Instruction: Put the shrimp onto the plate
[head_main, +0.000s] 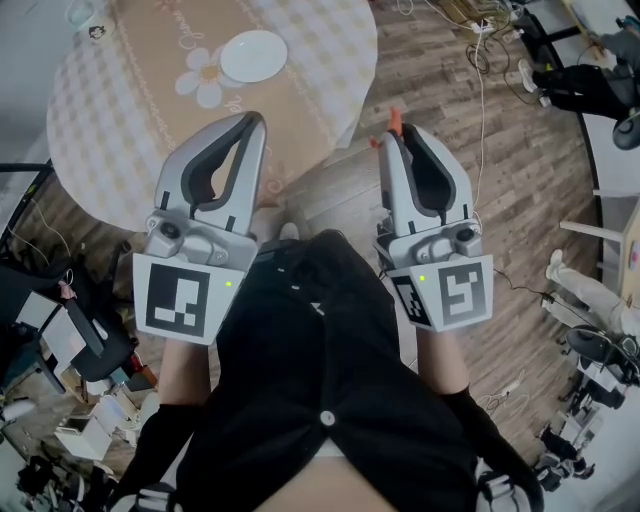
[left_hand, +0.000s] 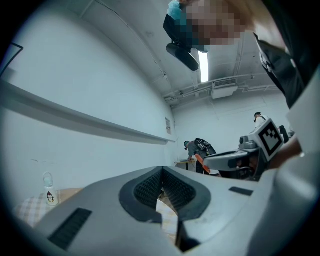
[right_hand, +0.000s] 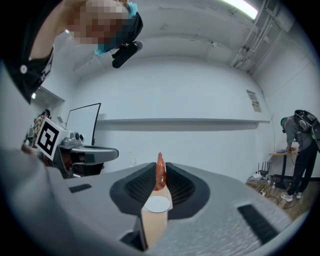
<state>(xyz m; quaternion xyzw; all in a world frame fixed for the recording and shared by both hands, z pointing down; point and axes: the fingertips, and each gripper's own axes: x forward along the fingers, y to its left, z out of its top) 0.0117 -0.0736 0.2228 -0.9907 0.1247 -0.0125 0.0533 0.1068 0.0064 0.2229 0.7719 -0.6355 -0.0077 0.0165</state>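
A round white plate (head_main: 253, 55) sits on the checked tablecloth of the round table (head_main: 120, 110) ahead of me. An orange shrimp (head_main: 393, 121) sticks out between the tips of my right gripper (head_main: 401, 134), which is shut on it and held over the floor, short of the table's edge. In the right gripper view the shrimp (right_hand: 160, 173) stands upright between the dark pads (right_hand: 184, 186), with the plate (right_hand: 157, 204) showing below through the gap. My left gripper (head_main: 256, 120) is shut with nothing in it, level with the right one; its jaws (left_hand: 161, 172) meet at the tip.
A small bottle (head_main: 96, 31) stands at the table's far left. Cables (head_main: 480, 70) trail over the wooden floor to the right. Boxes and clutter (head_main: 70, 400) fill the lower left. A person (right_hand: 300, 145) bends over a desk far off.
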